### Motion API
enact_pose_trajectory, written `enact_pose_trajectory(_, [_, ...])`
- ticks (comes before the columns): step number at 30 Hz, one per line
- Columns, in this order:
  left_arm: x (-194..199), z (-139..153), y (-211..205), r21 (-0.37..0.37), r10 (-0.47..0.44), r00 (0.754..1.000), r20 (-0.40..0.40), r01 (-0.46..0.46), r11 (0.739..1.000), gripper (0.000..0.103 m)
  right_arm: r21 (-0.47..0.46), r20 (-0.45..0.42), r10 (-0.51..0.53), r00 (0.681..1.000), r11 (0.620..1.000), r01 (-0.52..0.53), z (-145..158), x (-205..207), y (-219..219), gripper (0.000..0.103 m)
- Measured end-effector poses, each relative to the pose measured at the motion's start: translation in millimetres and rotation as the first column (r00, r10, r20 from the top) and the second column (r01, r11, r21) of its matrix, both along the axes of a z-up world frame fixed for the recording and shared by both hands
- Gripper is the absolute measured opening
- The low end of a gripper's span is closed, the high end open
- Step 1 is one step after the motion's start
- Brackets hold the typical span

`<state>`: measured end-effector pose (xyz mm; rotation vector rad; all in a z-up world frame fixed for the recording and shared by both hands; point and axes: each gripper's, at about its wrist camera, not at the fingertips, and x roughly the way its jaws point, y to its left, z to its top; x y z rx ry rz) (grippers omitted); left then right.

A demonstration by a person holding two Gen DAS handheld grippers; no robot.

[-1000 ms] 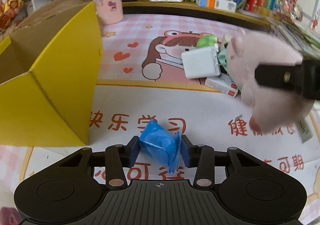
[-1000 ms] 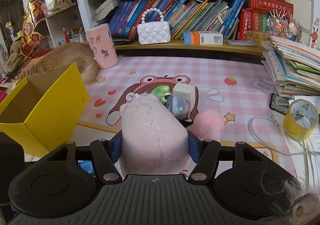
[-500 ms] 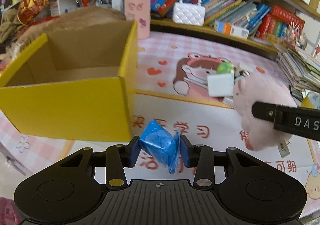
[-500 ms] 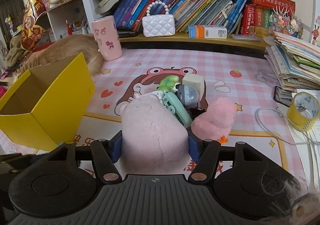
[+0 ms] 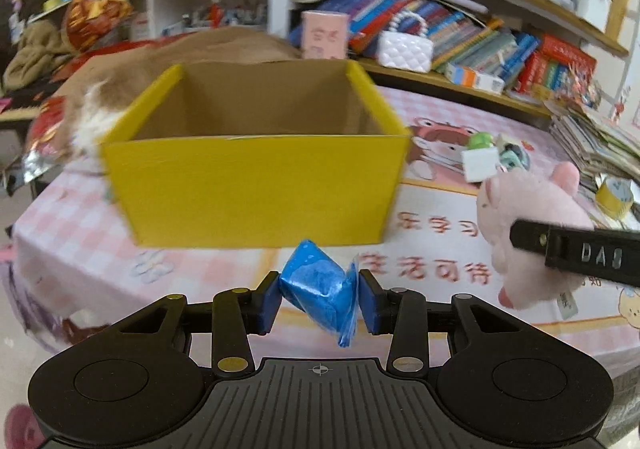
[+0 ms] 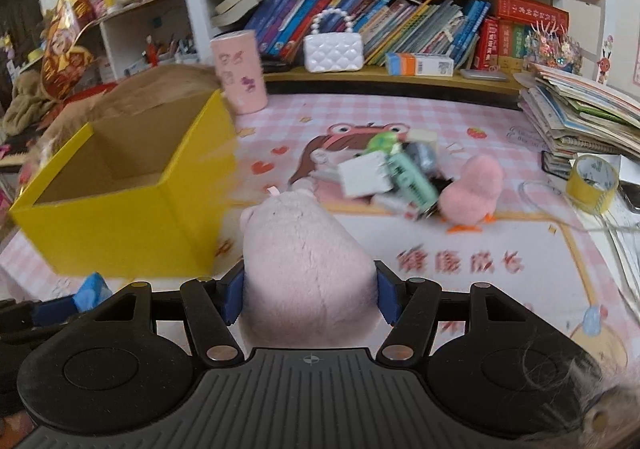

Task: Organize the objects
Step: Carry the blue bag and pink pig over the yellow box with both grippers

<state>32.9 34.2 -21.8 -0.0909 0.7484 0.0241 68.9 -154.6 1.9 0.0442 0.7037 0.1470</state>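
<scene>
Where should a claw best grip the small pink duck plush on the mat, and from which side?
Grip the small pink duck plush across its round body, coming from above. It stands upright on orange feet; its right side is free, while the toy pile crowds its left. The soft body should squash and hold.

The blurred pile of small items (image 6: pixel 394 173) defies identification; the yellow box (image 6: pixel 120 205) smears too.

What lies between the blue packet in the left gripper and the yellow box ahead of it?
Nothing: in the left wrist view only bare pink checked table mat shows between the blue packet, clamped in the left gripper, and the yellow box.
</scene>
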Motion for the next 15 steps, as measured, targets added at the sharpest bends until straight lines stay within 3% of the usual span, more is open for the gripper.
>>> enact_pose_trajectory(15, [-71, 6, 111, 0.006, 0.108, 0.994, 0.027, -0.109, 0.994, 0.039, -0.006, -0.014, 0.134, 0.991, 0.991, -0.134, -10, -65, 129, 0.06])
